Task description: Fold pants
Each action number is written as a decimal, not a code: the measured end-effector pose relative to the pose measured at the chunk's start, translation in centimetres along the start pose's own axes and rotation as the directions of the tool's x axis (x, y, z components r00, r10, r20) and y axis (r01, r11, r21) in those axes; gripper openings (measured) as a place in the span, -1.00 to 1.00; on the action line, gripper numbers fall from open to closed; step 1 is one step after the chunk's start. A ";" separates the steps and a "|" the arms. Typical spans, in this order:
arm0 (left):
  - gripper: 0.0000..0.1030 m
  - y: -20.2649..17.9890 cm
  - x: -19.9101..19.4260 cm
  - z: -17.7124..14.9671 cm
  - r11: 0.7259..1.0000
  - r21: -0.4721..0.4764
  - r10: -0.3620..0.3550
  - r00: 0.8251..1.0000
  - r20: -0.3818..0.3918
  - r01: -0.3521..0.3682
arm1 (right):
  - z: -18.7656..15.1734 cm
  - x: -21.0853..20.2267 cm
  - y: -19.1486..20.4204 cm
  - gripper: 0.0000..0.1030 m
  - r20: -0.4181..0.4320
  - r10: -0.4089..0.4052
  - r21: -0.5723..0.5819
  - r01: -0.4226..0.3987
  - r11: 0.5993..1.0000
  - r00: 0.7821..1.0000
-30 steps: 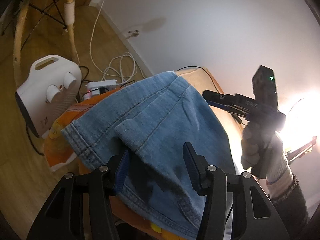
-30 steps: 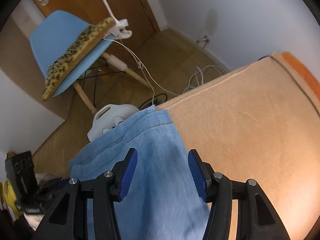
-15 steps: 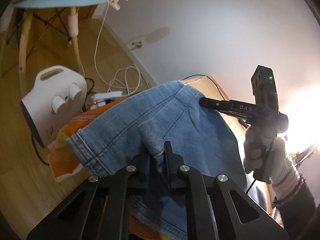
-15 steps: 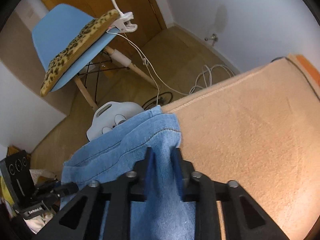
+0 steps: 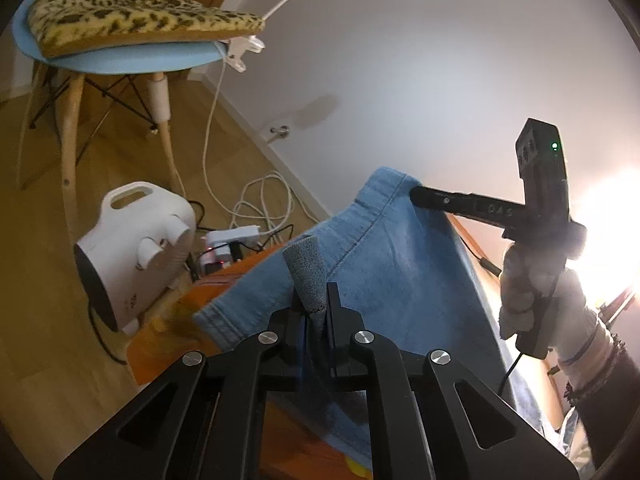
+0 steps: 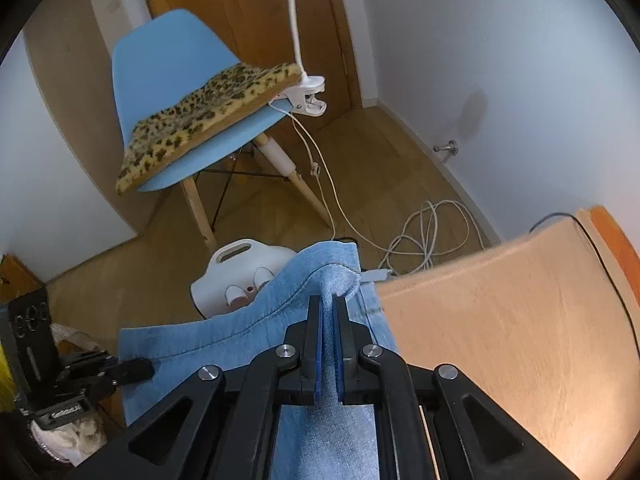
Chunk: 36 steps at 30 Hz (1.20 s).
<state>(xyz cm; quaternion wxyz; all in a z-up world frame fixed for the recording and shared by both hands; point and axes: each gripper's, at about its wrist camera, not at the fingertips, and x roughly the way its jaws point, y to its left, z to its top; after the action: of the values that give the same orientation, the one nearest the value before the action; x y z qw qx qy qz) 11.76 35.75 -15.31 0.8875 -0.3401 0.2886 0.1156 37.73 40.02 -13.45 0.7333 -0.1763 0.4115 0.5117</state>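
**Both grippers clamped on the denim's end**

The left gripper (image 5: 316, 312) had its fingers clenched on a raised fold of the blue pants (image 5: 400, 280), a grey-looking peak of cloth standing up between the 2 pads. The right gripper (image 6: 330, 320) likewise had its fingers pinched tight on a bunched fold of the same pants (image 6: 224, 344), at the corner nearest the peach-coloured blanket (image 6: 500, 320). In the left wrist view the right gripper (image 5: 420, 194) showed from the side, its tips gripping the far corner of the denim, with the person's gloved hand (image 5: 528, 292) around its handle. The pants hung stretched between the 2 grippers, their end lifted above an orange cover (image 5: 208, 292).

Behind them on the wooden floor (image 6: 360, 160) stood a white fan heater (image 5: 132, 252), near a coil of white cable (image 6: 432, 232). A blue chair (image 6: 168, 52) carried a leopard-print cushion (image 6: 208, 108), with a white clip lamp (image 6: 308, 96) clamped to its seat edge.
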 end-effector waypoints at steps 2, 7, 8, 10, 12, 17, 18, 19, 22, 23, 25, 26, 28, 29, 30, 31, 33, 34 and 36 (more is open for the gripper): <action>-0.88 0.6 0.1 0.1 1.000 -0.005 0.006 1.000 0.000 -0.006 | 0.3 1.2 0.4 -0.97 -0.013 -0.013 -0.015 0.013 1.000 1.000; -0.88 1.8 1.3 -0.5 0.999 -0.009 0.039 0.999 -0.031 -0.040 | 0.2 4.2 -0.1 -0.92 -0.059 -0.020 -0.004 0.020 1.000 0.998; -0.88 2.1 1.5 -0.6 0.999 -0.013 0.044 0.998 -0.038 -0.044 | 0.1 4.5 -0.4 -0.80 -0.068 -0.023 0.009 0.023 1.000 0.997; -0.87 2.4 1.7 -0.9 0.999 -0.016 0.051 0.998 -0.046 -0.051 | 0.2 4.1 -1.3 -0.48 -0.056 -0.030 0.054 0.033 0.998 0.998; -0.87 2.3 1.7 -0.8 0.998 0.006 0.057 0.997 -0.051 -0.056 | 0.1 2.6 -2.4 -0.43 -0.025 -0.016 0.096 0.018 0.995 1.000; -0.73 2.0 1.0 -0.3 0.997 0.015 0.077 0.995 -0.064 -0.076 | -1.7 -3.5 -4.3 -0.40 0.015 -0.069 0.121 0.067 0.990 0.998; -0.71 1.9 0.8 -0.2 0.996 0.020 0.086 0.994 -0.063 -0.085 | -2.5 -5.3 -4.7 -0.37 0.028 -0.088 0.132 0.083 0.988 0.996; -0.70 1.7 0.4 -0.1 0.995 0.029 0.097 0.994 -0.055 -0.096 | -3.6 -7.5 -5.2 -0.30 0.047 -0.111 0.150 0.103 0.983 0.993; -0.70 0.5 -0.6 0.3 0.994 0.073 0.090 0.994 -0.057 -0.086 | -6.7 -13.2 -6.1 -0.26 0.091 -0.160 0.214 0.137 0.967 0.983; -0.68 0.0 -0.9 0.5 0.993 0.089 0.082 0.995 -0.061 -0.077 | -7.7 -15.1 -6.4 -0.24 0.104 -0.171 0.237 0.143 0.961 0.980; -0.59 -1.7 -1.4 0.8 0.990 0.134 0.058 0.996 -0.068 -0.049 | -10.1 -18.7 -6.8 -0.24 0.118 -0.213 0.275 0.174 0.946 0.970; -0.58 -2.5 -1.6 0.9 0.988 0.152 0.044 0.996 -0.074 -0.033 | -10.9 -19.9 -6.9 -0.24 0.121 -0.233 0.287 0.191 0.939 0.965; -0.55 -4.6 -2.1 1.1 0.982 0.191 0.009 0.996 -0.084 0.007 | -13.6 -23.5 -7.1 -0.24 0.116 -0.299 0.324 0.248 0.913 0.947; -0.55 -5.5 -2.3 1.1 0.978 0.208 -0.008 0.996 -0.092 0.027 | -14.8 -24.9 -7.0 -0.23 0.115 -0.325 0.335 0.272 0.902 0.939; -0.54 -6.6 -2.3 1.0 0.973 0.225 -0.027 0.994 -0.103 0.050 | -15.8 -26.1 -7.0 -0.22 0.114 -0.346 0.347 0.289 0.892 0.931; -0.54 -8.0 -2.4 0.8 0.966 0.245 -0.053 0.992 -0.116 0.080 | -17.3 -27.7 -7.0 -0.20 0.109 -0.375 0.367 0.313 0.876 0.921; -0.44 -10.1 -2.2 0.3 0.952 0.278 -0.089 0.985 -0.147 0.127 | -19.4 -30.0 -7.1 -0.17 0.095 -0.413 0.400 0.345 0.849 0.906; -0.33 -11.6 -1.9 0.1 0.941 0.297 -0.114 0.978 -0.175 0.163 | -20.8 -31.3 -7.3 -0.12 0.080 -0.436 0.423 0.366 0.829 0.896; -0.28 -13.7 -1.6 -0.1 0.924 0.314 -0.153 0.963 -0.221 0.219 | -23.1 -33.2 -7.7 -0.08 0.051 -0.474 0.461 0.400 0.792 0.879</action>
<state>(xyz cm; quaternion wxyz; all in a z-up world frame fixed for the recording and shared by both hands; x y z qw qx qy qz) 15.91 25.47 -7.09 0.9073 -0.2193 0.3548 -0.0537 30.29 1.03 -2.50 0.8834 -0.0551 0.4018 0.2349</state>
